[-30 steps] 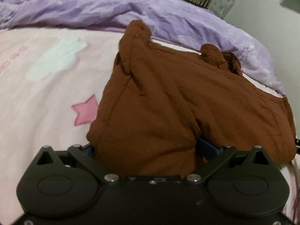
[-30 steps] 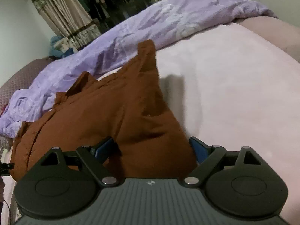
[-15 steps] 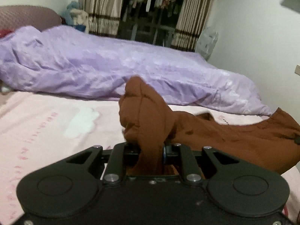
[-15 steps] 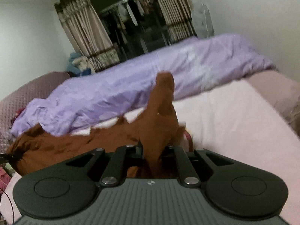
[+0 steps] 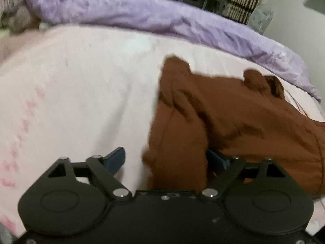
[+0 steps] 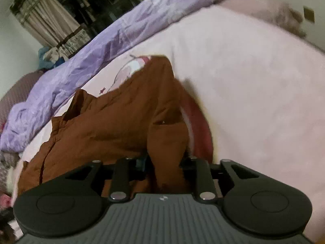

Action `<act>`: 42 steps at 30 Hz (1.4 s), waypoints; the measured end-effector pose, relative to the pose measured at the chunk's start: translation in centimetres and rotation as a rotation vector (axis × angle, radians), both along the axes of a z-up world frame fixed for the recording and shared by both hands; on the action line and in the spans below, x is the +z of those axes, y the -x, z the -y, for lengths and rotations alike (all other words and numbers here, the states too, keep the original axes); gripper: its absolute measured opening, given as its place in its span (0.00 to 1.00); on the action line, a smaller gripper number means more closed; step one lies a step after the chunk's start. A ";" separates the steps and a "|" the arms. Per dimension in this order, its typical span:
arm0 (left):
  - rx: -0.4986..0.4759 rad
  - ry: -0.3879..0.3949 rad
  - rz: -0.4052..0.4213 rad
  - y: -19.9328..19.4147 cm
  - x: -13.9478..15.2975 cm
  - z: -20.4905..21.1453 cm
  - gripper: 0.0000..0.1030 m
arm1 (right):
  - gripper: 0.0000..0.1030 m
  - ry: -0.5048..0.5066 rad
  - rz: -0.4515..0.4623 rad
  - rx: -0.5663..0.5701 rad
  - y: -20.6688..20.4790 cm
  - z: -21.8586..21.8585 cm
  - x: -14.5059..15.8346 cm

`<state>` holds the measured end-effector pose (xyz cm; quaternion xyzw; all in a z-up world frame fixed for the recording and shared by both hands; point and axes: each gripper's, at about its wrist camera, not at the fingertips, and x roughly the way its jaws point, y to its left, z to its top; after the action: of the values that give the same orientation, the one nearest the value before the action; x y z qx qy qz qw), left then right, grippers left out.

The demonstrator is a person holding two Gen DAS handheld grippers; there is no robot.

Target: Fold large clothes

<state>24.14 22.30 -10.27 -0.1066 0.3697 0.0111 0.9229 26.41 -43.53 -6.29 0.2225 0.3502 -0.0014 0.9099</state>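
Observation:
A brown padded jacket [image 5: 233,118] lies bunched on a pink bedsheet [image 5: 81,93]. In the left wrist view my left gripper [image 5: 166,158] is open, its blue fingertips [image 5: 114,158] spread wide, with a fold of the jacket lying loosely between them. In the right wrist view my right gripper [image 6: 164,162] is shut on a fold of the jacket [image 6: 113,126], which stretches away to the left over the pink bedsheet [image 6: 254,85].
A crumpled purple duvet [image 5: 162,18] runs along the far side of the bed, also seen in the right wrist view [image 6: 97,44]. Curtains [image 6: 52,22] and a dark window stand behind it. A white wall [image 5: 294,20] is at the right.
Both grippers came down from the raised position toward the bed with the jacket. My left gripper opened and released its fold. My right gripper stays closed on the jacket.

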 end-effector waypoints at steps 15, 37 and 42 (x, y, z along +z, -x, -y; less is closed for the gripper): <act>0.012 -0.126 0.030 -11.6 0.4 1.2 0.14 | 0.12 0.262 0.016 0.061 -8.8 -2.7 -0.4; 0.155 -0.353 0.192 -9.1 4.4 6.9 1.00 | 0.74 0.740 0.196 -0.357 -4.9 -9.9 2.0; 0.045 -0.298 0.253 -7.8 6.3 12.0 1.00 | 0.74 0.547 0.275 -0.056 -3.5 -17.0 3.5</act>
<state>31.89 10.30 -3.95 0.0226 0.2423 0.0729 0.9672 29.88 -26.57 -2.76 -0.0231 0.2042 -0.0905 0.9745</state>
